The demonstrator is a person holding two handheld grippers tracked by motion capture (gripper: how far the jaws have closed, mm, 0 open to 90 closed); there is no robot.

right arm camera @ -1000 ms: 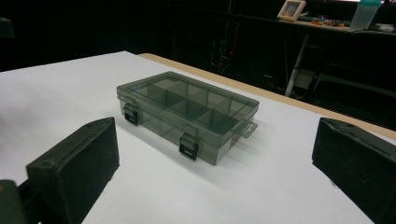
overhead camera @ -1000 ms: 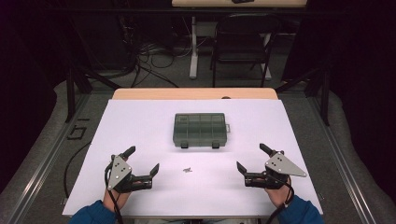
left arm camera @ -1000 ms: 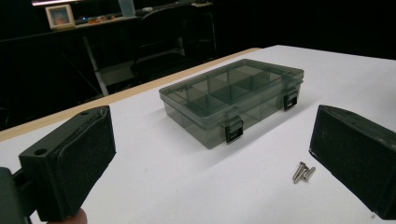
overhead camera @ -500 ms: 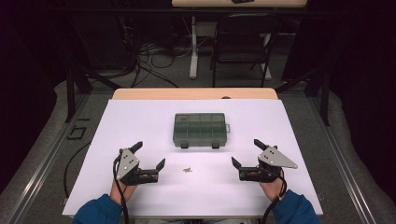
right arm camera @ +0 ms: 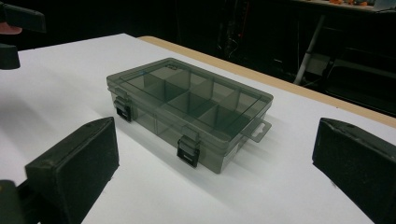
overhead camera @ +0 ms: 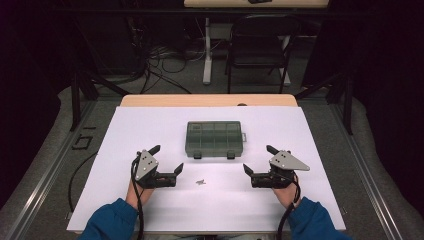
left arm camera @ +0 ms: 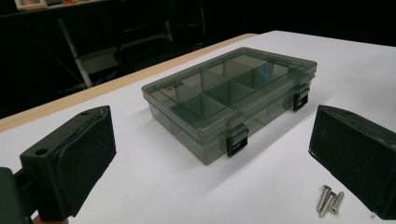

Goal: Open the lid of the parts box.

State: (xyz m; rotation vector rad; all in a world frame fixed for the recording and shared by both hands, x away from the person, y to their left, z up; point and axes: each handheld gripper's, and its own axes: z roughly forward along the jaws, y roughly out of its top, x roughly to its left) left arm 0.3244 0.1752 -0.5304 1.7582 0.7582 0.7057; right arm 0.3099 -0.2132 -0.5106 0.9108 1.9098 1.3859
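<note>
Holding a gripper in each hand, you have both low over the white table (overhead camera: 150, 125), one on either side of its near middle; at the left, your left gripper (overhead camera: 166, 160) sits with its jaws spread wide and nothing between them, pointing toward the centre of the table; in the left gripper view the two black pads stand far apart at the frame's edges, with the smoky grey compartment box (left arm camera: 229, 100) lying between them farther off; just to the right of that gripper, a small cluster of screws (overhead camera: 200, 182) lies loose on the sheet, near the gripper's lower jaw tip but not touching it; in the left gripper view the same screws (left arm camera: 329, 200) rest close beside the right-hand pad; behind the screws, at the table's centre, the box (overhead camera: 214, 138) sits flat with its lid down and two dark latches (overhead camera: 198, 155) on the side facing you; farther right, your right gripper (overhead camera: 258, 161) mirrors the left, jaws equally wide and empty, aimed inward; in the right gripper view the box (right arm camera: 189, 109) lies well ahead of the pads, its hang tab (right arm camera: 258, 129) jutting from the right end.
</note>
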